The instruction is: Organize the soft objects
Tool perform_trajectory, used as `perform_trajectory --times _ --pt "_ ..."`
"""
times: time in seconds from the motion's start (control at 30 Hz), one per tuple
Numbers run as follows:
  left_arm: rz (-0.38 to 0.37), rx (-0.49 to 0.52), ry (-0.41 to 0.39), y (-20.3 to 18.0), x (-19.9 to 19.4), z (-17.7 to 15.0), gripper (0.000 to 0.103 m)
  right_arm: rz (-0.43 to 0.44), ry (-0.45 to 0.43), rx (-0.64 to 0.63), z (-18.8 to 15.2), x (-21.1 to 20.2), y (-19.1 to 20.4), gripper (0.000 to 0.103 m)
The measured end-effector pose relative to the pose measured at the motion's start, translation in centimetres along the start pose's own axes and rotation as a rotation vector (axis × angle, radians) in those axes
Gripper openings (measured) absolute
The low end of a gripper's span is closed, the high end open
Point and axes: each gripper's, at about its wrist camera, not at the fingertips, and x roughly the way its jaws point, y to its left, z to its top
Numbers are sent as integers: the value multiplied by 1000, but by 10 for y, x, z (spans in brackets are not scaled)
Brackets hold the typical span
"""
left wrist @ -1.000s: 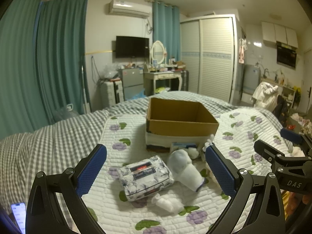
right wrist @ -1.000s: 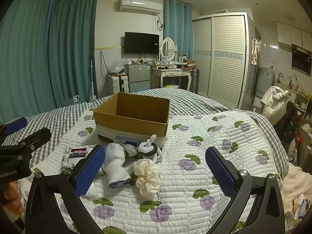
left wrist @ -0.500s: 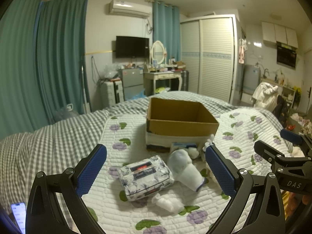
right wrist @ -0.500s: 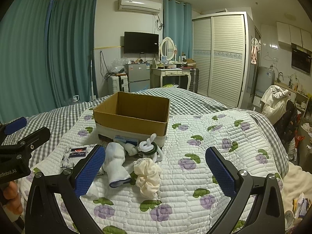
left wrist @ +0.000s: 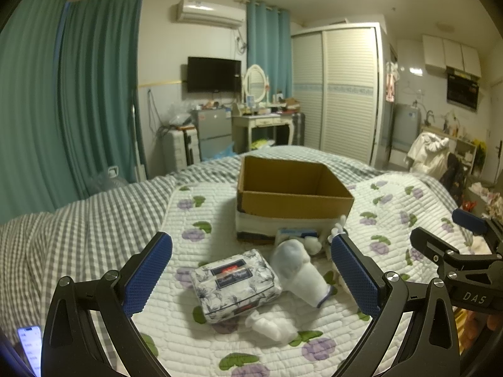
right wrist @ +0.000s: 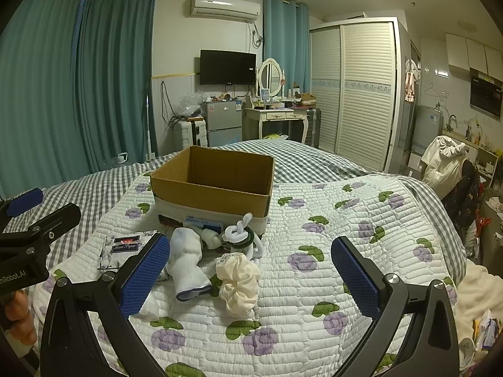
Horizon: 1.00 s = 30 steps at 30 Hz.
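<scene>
An open cardboard box stands on the quilted bed. In front of it lie a floral tissue pack, a white sock, a small white wad, a cream scrunchie, a white-and-dark knotted item and a small blue-white pack. My left gripper is open and empty, held above the tissue pack and sock. My right gripper is open and empty, held above the scrunchie.
The flowered quilt covers a grey checked bedspread. A phone lies at the bed's left edge. Teal curtains, a fridge, a dresser and a wardrobe stand beyond the bed. A chair with clothes stands to the right.
</scene>
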Motion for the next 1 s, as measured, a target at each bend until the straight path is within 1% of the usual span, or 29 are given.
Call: perform_trajectory --times 0.8,1.0 --pt "0 -2 2 6 -2 -8 103 8 11 -4 4 3 2 103" --pt "-4 -19 -10 7 -6 -1 103 7 7 -17 6 -1 3 103"
